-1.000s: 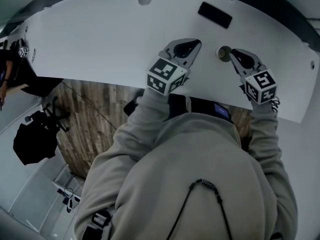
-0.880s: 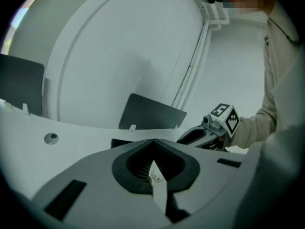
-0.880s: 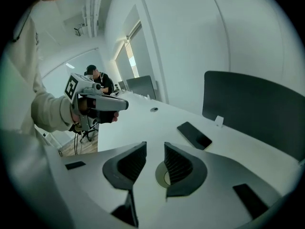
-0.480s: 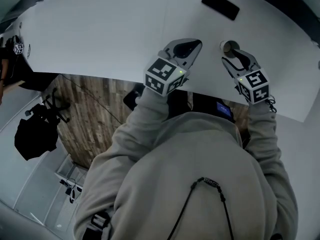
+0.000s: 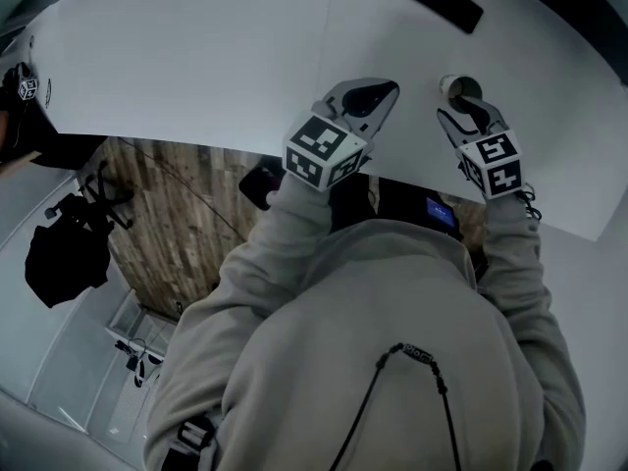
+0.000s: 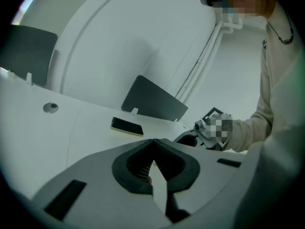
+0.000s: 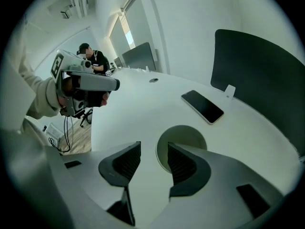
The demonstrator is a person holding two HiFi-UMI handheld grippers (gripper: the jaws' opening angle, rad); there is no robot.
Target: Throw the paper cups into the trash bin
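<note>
A paper cup (image 5: 459, 86) stands upright on the white table (image 5: 196, 57), just beyond my right gripper (image 5: 469, 114). In the right gripper view I look down into the cup's round mouth (image 7: 183, 137). It lies just ahead of the jaws and a little to the right, partly hidden behind the right fingertip (image 7: 178, 161). The right gripper (image 7: 153, 147) is open, with only bare table between its pads. My left gripper (image 5: 371, 94) rests over the table's near edge to the cup's left. Its jaws (image 6: 152, 142) are shut on nothing.
A black phone (image 5: 444, 1) lies flat beyond the cup, also seen in the right gripper view (image 7: 202, 106). Dark divider panels (image 7: 257, 75) stand along the table's far side. A wooden floor (image 5: 167, 224) and a black chair (image 5: 64, 268) lie below the near edge. A person (image 7: 94, 56) sits far off.
The right gripper's jaws have gone from shut to open, and it has swung to point straight at the cup. The left gripper has stayed where it was.
</note>
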